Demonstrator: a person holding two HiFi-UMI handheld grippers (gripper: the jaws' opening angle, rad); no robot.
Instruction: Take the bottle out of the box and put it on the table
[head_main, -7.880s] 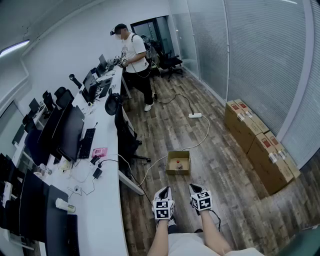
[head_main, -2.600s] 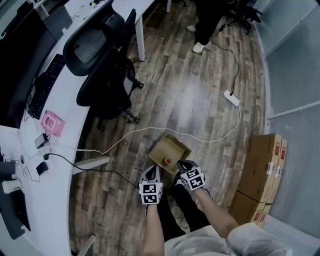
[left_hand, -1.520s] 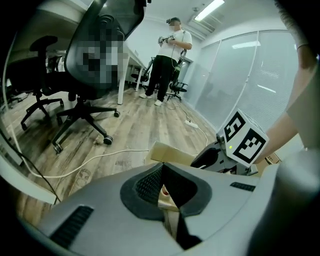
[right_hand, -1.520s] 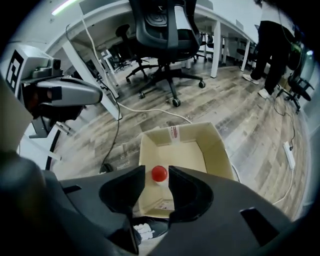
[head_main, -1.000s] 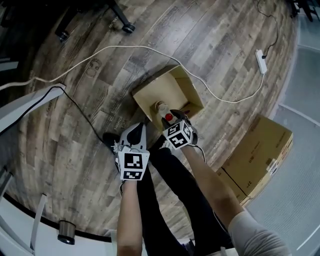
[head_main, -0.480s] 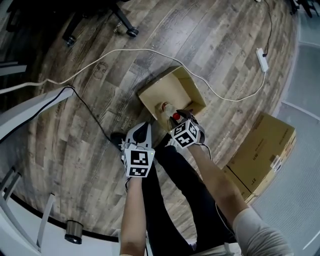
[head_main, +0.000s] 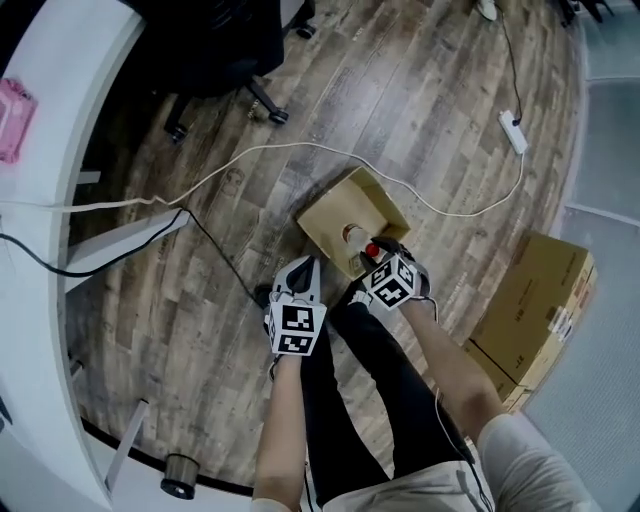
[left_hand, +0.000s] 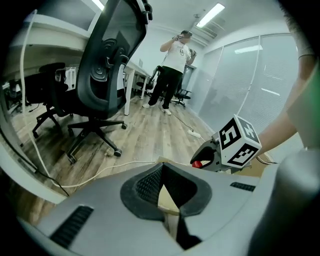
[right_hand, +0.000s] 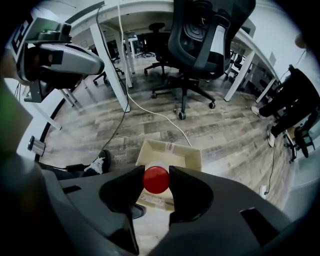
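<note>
Here, round red-capped bottle (right_hand: 156, 180) over cardboard box (right_hand: 192, 160).

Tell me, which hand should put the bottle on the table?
Right, probably. The right gripper holds the bottle by its red cap, over the box. The left gripper is shut and empty.
</note>
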